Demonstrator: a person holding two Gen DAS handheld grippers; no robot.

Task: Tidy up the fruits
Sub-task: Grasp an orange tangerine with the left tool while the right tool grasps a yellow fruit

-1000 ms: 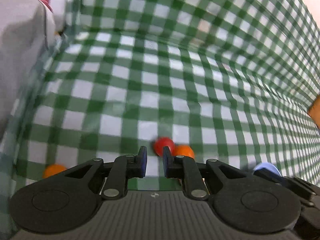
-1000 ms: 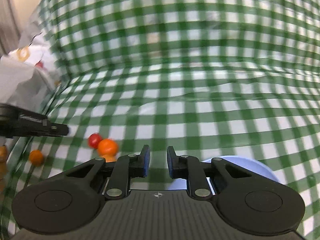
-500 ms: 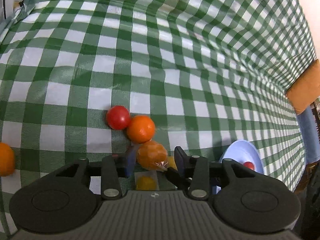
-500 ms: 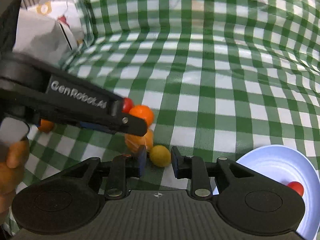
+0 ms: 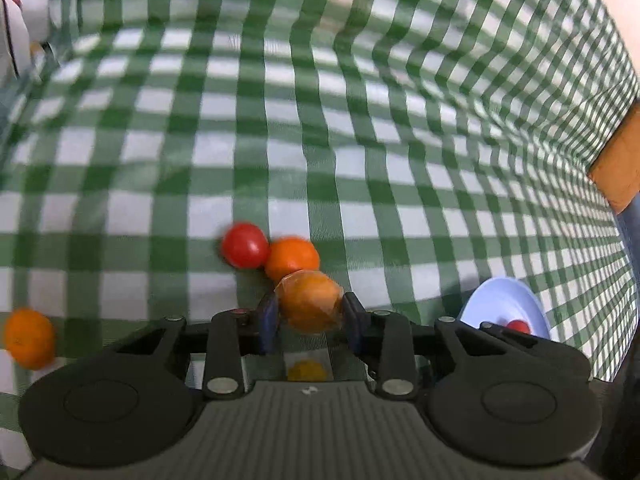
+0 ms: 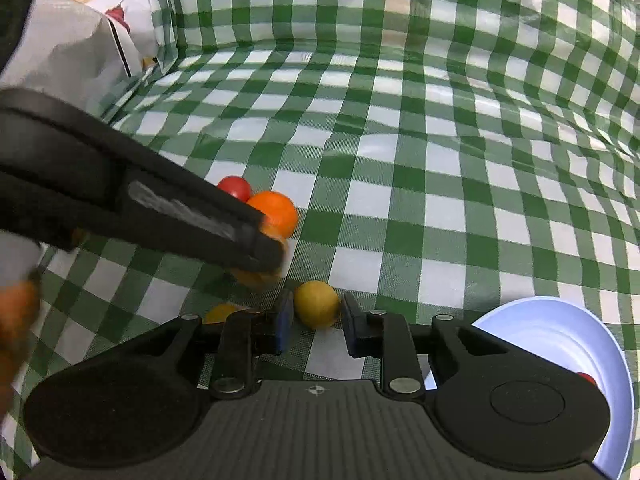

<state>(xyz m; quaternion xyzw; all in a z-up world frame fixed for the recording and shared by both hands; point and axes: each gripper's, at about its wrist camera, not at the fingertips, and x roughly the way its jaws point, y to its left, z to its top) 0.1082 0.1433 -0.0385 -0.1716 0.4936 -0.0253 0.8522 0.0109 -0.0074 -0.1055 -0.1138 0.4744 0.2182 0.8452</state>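
Note:
My left gripper point(image 5: 308, 314) is shut on a wrapped orange fruit point(image 5: 310, 306) and holds it just above the green checked cloth. A red tomato point(image 5: 245, 245) and a smooth orange point(image 5: 292, 258) lie just beyond it. A yellow fruit point(image 5: 307, 370) shows under the left gripper. In the right wrist view my right gripper point(image 6: 316, 314) has its jaws around the yellow fruit point(image 6: 317, 304) on the cloth, with small gaps at each side. The left gripper's arm point(image 6: 160, 216) crosses that view and hides most of the wrapped orange fruit. A pale blue plate point(image 6: 560, 344) at the right holds a small red fruit point(image 6: 586, 378).
Another orange point(image 5: 29, 338) lies at the far left on the cloth. The plate also shows in the left wrist view point(image 5: 504, 304). A white printed bag point(image 6: 80, 40) stands at the back left. A wooden edge point(image 5: 618, 160) borders the cloth at the right.
The left gripper has closed on the wrapped orange fruit and lifted it slightly. The right gripper has moved closer, so its jaws now flank the yellow fruit.

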